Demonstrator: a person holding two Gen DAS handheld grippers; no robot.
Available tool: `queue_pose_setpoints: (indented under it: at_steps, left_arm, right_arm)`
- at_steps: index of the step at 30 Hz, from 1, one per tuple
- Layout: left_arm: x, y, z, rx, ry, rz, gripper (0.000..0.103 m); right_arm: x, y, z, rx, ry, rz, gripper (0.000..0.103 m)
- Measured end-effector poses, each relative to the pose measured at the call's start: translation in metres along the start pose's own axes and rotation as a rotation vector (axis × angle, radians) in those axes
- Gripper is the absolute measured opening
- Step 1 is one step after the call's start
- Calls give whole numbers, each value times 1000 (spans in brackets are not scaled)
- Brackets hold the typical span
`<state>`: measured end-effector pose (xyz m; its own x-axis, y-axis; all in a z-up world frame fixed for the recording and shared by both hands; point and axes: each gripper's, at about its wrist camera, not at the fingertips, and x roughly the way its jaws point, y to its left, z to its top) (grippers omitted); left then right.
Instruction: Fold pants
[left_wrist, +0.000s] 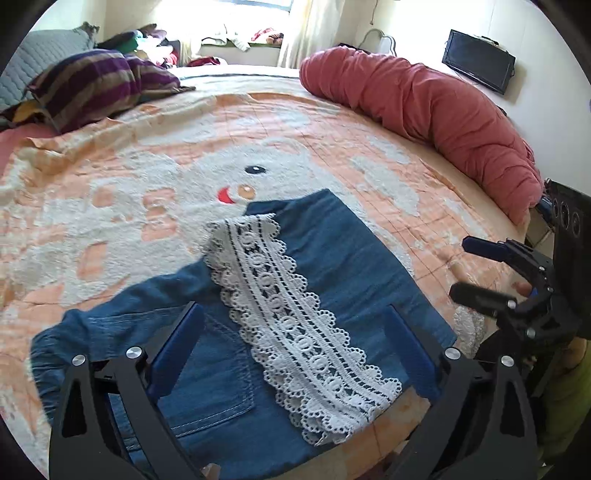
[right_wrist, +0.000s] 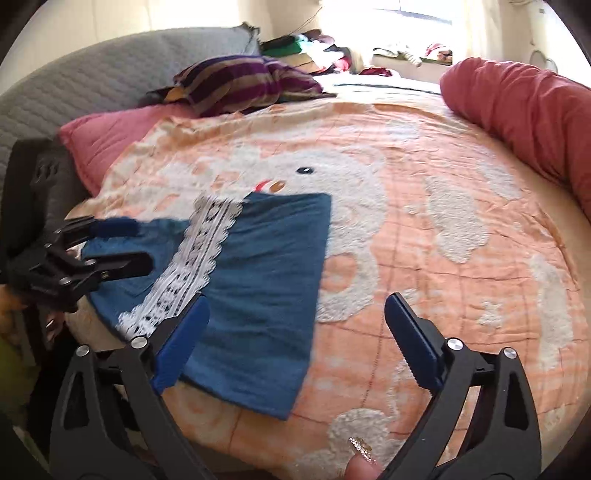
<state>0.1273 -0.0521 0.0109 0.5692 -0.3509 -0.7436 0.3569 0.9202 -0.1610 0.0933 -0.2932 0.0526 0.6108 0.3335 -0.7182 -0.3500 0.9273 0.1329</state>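
Note:
The blue denim pants (left_wrist: 332, 258) lie folded on the bed, with a white lace trim (left_wrist: 295, 314) running across the top. In the right wrist view the pants (right_wrist: 266, 266) and lace trim (right_wrist: 192, 258) lie at the left. My left gripper (left_wrist: 295, 343) is open and empty, just above the pants near the back pocket; it also shows in the right wrist view (right_wrist: 122, 243). My right gripper (right_wrist: 295, 332) is open and empty, over the pants' right edge and the blanket; it also shows in the left wrist view (left_wrist: 476, 269).
The bed is covered by an orange and white cartoon blanket (left_wrist: 147, 192). A rolled red quilt (left_wrist: 424, 114) lies along the right side. A purple striped pillow (left_wrist: 96, 85) and a grey headboard (right_wrist: 92, 85) are at the far left. A black monitor (left_wrist: 478, 61) hangs on the wall.

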Motion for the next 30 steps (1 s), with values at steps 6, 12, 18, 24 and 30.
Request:
queue_pose_setpoints:
  at_steps: [6,12,18,24,30]
  left_arm:
    - [-22,10,-5,-20,-39,63,98]
    - [-51,38,-30,-126,-41,119,98]
    - [-76,72,-61,-260,-37,106,98]
    - [-86,88,-74,-323,-26,126,98]
    - [-80,108,-89,-421,19,158,98]
  right_arm:
    - [-10,-3,7,22,-77,-15,94]
    - [-21,11,11,-19,-161,23,94]
    - [-21,30,15,-53,-172,105,94]
    - [-6,55,25,-102,-113,178,94]
    - [18,94,46,-176,-5,273,94]
